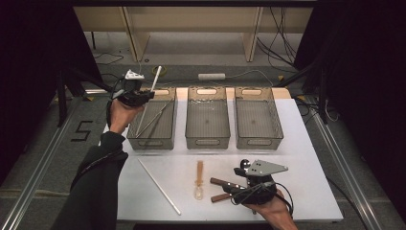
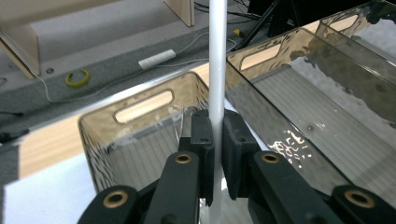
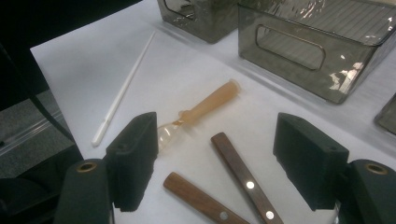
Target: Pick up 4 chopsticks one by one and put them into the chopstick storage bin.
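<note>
Two wooden handles (image 3: 233, 179), cut off at the frame's bottom, are seen between the released right tongs (image 3: 229, 163). Farther off, a white stick (image 2: 217, 70) is clamped upright in the left tongs (image 2: 217, 154) above the leftmost bin (image 1: 152, 122), its ends cropped.

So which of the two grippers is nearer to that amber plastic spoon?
Right. The right gripper hovers just beside the amber spoon, by the wooden handles. The left gripper is far off, over the left bin.
</note>
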Motion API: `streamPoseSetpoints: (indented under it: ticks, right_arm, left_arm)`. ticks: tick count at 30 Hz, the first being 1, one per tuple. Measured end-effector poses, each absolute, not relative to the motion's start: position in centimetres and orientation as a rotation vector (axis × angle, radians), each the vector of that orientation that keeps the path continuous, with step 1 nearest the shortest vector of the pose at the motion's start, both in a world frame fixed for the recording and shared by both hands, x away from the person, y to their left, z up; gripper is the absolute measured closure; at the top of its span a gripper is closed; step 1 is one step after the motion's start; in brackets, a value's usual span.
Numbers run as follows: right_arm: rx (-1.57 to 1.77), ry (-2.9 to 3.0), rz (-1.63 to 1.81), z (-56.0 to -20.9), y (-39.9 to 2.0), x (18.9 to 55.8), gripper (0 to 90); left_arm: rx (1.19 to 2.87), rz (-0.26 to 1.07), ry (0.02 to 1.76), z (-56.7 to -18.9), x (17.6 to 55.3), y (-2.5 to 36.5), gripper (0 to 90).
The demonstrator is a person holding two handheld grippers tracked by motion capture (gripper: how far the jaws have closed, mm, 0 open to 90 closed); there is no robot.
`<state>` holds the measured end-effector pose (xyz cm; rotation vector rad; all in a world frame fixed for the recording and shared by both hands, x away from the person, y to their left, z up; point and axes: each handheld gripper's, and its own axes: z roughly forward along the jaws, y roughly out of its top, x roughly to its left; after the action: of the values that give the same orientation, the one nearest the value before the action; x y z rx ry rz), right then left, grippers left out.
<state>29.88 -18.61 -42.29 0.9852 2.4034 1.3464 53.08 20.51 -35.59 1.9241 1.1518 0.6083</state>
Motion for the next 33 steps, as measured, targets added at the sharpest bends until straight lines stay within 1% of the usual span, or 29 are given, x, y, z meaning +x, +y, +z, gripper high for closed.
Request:
streamPoseSetpoints:
  ticks: [10, 22, 23, 25, 28, 31, 33]
  right_arm:
    - [0.963, 2.403, 1.356, -42.2, -18.1, 29.6, 31.8]
    - [0.949, 2.427, 1.349, -42.5, -17.5, 29.4, 31.9]
    - [0.947, 2.429, 1.348, -42.5, -17.4, 29.4, 31.9]
    - [0.945, 2.43, 1.349, -42.5, -17.2, 29.3, 31.9]
    - [0.94, 2.435, 1.345, -42.7, -16.8, 29.2, 31.9]
    - [0.94, 2.438, 1.339, -42.8, -16.4, 29.1, 31.9]
    - [0.946, 2.433, 1.343, -42.9, -16.1, 28.9, 32.0]
  left_arm:
    - [1.935, 0.609, 1.198, -38.6, 53.3, 21.3, 83.2]
    - [1.959, 0.588, 1.249, -40.4, 53.4, 21.2, 81.8]
    - [1.949, 0.585, 1.257, -40.5, 53.4, 21.2, 80.5]
    - [1.933, 0.572, 1.269, -40.5, 53.4, 21.3, 74.7]
    - [1.933, 0.572, 1.259, -40.1, 53.0, 21.2, 69.8]
    - [1.928, 0.551, 1.249, -39.6, 52.2, 21.2, 60.9]
    - [1.935, 0.542, 1.224, -39.4, 51.4, 21.1, 56.8]
